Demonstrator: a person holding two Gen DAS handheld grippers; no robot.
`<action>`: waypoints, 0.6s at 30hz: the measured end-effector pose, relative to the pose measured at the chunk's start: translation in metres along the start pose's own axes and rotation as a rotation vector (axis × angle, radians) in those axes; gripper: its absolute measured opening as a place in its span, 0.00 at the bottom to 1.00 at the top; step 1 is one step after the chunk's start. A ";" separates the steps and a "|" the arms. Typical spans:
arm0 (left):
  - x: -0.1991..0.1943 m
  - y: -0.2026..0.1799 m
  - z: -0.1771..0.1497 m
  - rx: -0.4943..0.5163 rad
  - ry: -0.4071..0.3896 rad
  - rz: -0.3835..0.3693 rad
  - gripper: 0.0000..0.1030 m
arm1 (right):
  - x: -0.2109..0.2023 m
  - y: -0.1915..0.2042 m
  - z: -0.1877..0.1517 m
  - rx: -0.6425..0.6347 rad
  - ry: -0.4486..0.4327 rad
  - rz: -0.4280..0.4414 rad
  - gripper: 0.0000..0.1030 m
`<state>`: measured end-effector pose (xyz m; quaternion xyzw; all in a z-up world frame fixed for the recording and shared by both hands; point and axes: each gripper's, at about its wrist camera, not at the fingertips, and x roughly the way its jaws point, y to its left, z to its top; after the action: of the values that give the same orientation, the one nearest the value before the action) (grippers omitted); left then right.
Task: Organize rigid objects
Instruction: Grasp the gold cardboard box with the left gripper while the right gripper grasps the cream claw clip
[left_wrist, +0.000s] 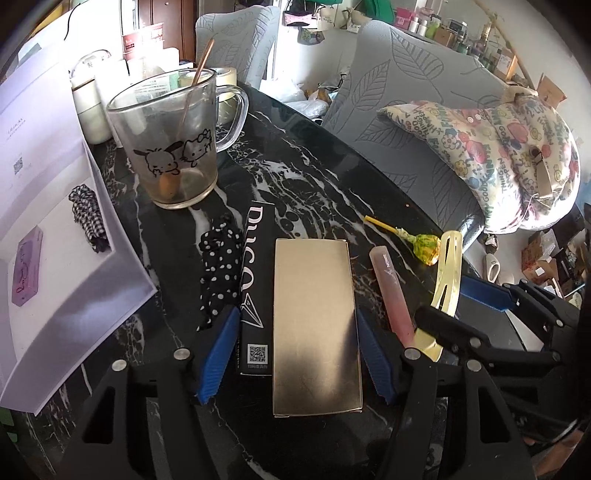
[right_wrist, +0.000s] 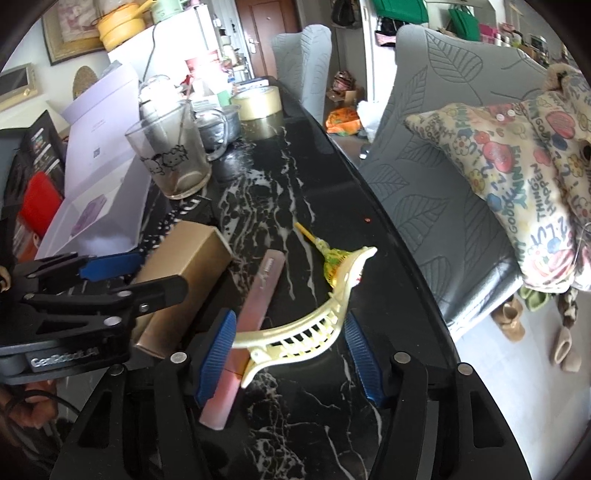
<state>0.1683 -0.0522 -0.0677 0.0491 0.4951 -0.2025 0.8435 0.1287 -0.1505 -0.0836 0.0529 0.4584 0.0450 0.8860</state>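
Left tongs (left_wrist: 295, 354) straddle the gold box (left_wrist: 317, 325) lengthwise on the worktop (left_wrist: 314, 177), pads not clearly pressing; right tongs (right_wrist: 290, 354) gape around the cream hair clip (right_wrist: 306, 328), lying crosswise.

Each gripper, the left gripper (left_wrist: 295, 354) and the right gripper (right_wrist: 291, 354), is built from matte black linkage arms; round silver pivot pins are set at the joints; ribbed blue pads (right_wrist: 216, 356) are fitted inside the fingers; pale lettering is printed on the left gripper's grey base; a dark cable is seen beside a hand (right_wrist: 27, 408).
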 end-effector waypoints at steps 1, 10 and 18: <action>-0.001 0.000 -0.002 0.005 0.000 0.000 0.62 | 0.001 -0.002 -0.002 0.003 0.005 -0.007 0.58; -0.012 -0.007 -0.010 0.049 -0.008 -0.015 0.62 | 0.006 -0.012 -0.009 0.049 0.014 0.005 0.52; -0.018 -0.013 -0.018 0.078 -0.013 -0.018 0.62 | 0.005 0.000 -0.015 -0.026 0.004 0.000 0.23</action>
<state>0.1413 -0.0534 -0.0596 0.0763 0.4818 -0.2296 0.8422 0.1191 -0.1494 -0.0959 0.0413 0.4594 0.0513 0.8858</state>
